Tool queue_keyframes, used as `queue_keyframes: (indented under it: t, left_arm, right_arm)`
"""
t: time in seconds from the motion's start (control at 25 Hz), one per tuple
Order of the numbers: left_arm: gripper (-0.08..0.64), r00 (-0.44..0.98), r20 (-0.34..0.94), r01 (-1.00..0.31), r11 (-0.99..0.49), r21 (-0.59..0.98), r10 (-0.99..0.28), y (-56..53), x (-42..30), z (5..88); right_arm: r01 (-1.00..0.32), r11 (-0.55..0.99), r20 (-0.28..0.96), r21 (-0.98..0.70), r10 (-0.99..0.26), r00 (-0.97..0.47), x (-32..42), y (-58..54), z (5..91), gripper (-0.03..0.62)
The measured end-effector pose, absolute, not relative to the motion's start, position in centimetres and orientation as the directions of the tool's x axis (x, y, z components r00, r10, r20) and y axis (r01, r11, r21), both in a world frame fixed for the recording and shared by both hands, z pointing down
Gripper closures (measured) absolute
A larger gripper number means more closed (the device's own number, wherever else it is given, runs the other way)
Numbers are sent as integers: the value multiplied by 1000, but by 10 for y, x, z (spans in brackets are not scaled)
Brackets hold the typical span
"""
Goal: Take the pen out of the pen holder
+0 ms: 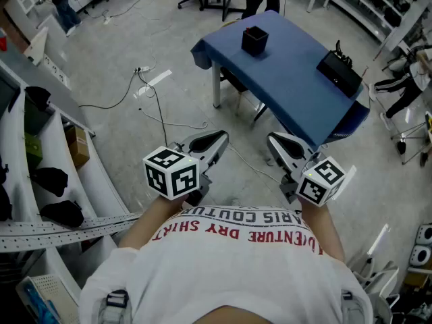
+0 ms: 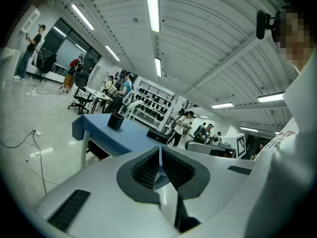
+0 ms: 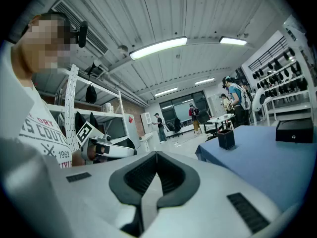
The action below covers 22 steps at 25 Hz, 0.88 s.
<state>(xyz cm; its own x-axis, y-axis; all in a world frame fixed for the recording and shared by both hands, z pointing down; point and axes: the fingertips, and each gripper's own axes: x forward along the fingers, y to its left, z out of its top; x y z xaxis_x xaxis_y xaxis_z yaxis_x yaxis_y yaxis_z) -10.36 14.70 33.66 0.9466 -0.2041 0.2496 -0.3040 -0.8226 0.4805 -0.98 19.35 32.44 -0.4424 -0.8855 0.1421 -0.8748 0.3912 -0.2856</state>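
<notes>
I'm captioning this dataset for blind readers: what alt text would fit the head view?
Seen from above, a person in a white shirt holds the left gripper and right gripper, jaws together and empty, over the floor, short of a blue-covered table. On the table stand a black pen holder and a black box.

- Your shirt [image 1: 236, 248], seen from above, carries upside-down print: "ARIS COUTU" in grey; "VENTURE DRY SHIRT" in red;
- In the right gripper view, you can read "DRY", "COUT" and "1962" on it.
</notes>
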Motion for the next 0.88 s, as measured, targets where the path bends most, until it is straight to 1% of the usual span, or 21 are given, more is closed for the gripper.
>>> queue_keyframes:
  t: [0.48,0.52,0.6,0.64,0.76,0.88]
  left_arm:
    - [520,948,238,-304,-818,488,-211,154,-143,342]
    - [520,949,235,-303,-820,485,-212,154,-147,342]
    - [520,950,225,-300,-823,482,-214,153,-152,340]
    - [520,952,221,-297,-824,482,-213,154,-154,339]
    - [520,953,220,-292,-827,481,-209,159,-161,342]
    - [520,951,222,-299,-825,479,-216,156,-168,344]
  right_arm:
    - [-915,313,164,-254,-918,-360,-28,206,329,559]
    - [-920,306,166,-245,-922,-351,-30,206,328,538]
    - [-926,297,165,-231,-926,-339,-33,207,325,437]
    - [-929,294,165,-225,-928,-333,-34,208,324,401]
    - [-936,288,160,-201,-933,-321,-40,212,324,330]
    - [-942,282,153,-180,-938,-310,-43,211,322,295]
